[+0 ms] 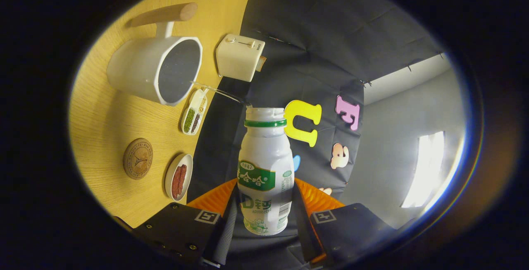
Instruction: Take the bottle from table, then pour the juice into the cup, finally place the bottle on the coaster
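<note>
My gripper [264,212] is shut on a white plastic bottle [264,166] with a green neck ring and a green label, one finger against each side. The whole view is rolled sideways, so the wooden table [111,113] stands like a wall to the left of the bottle. The bottle's mouth points toward the white cup [159,69], a big mug with a wooden handle [165,13], whose dark opening faces me beyond and left of the mouth. A thin thread of liquid seems to run from the mouth toward the cup. The round cork coaster [138,158] lies on the table below the cup, left of the fingers.
A cream toaster [239,57] stands beside the cup near the table's back edge. A narrow divided dish of beans [194,111] and a small plate of red strips [179,177] lie between the coaster and the booth's black cloth wall [314,55].
</note>
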Demonstrator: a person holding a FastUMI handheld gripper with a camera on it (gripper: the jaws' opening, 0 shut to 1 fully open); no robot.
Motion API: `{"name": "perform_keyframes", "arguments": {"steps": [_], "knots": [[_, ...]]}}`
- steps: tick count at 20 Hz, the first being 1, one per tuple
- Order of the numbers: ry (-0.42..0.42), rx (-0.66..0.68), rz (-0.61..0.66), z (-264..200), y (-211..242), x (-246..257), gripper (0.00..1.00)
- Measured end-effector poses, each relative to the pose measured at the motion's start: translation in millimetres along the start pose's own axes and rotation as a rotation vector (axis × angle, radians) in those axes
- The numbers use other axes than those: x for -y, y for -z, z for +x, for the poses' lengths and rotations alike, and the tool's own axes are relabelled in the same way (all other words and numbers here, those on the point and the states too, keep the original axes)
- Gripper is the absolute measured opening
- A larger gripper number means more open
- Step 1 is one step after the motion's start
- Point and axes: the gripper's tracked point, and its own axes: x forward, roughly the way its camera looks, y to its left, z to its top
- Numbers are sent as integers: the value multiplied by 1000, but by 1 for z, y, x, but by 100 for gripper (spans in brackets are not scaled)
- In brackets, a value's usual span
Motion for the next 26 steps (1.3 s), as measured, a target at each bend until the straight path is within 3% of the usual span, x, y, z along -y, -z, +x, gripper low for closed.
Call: {"name": "perform_keyframes", "arguments": {"steps": [21,26], "knots": [[27,58,-137,1,-18,4,66],[57,81,-226,-2,-26,5,66]]}}
